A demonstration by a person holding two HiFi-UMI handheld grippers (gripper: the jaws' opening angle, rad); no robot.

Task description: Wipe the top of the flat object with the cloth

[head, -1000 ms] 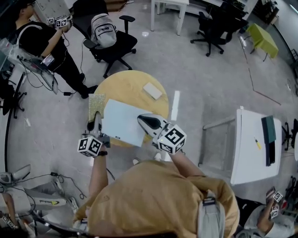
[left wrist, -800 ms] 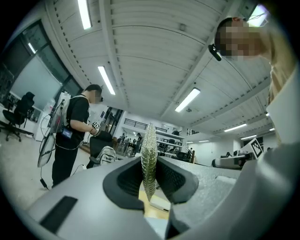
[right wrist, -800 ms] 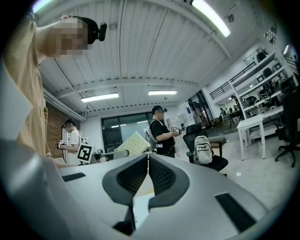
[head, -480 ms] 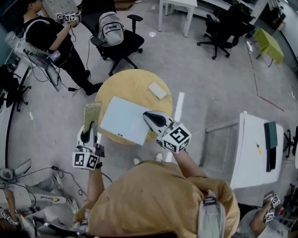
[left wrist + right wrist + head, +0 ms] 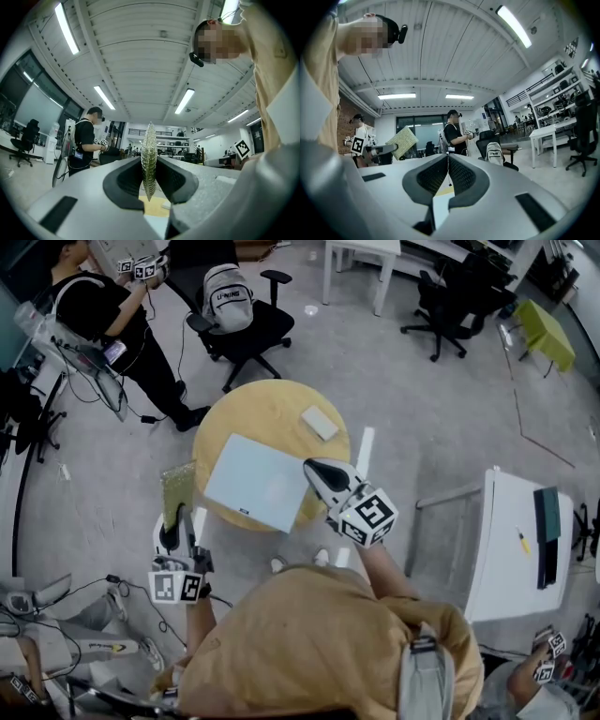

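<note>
The left tongs (image 5: 176,517) hang off the left rim of the round yellow surface (image 5: 253,409), clenched on the cloth (image 5: 176,486). The left gripper view shows the cloth (image 5: 149,157) edge-on and upright, pinched between the two jaws. The pale blue board (image 5: 258,479) lies flat on the near half of the surface, just beside the cloth but not touched by it. The right tongs (image 5: 317,471) sit at the board's right corner, and the right gripper view shows their jaws drawn together at the tips, with the board pale in the gap below. Whether they nip its edge I cannot tell. A small pale block (image 5: 320,423) lies on the surface beyond the board, apart from it.
</note>
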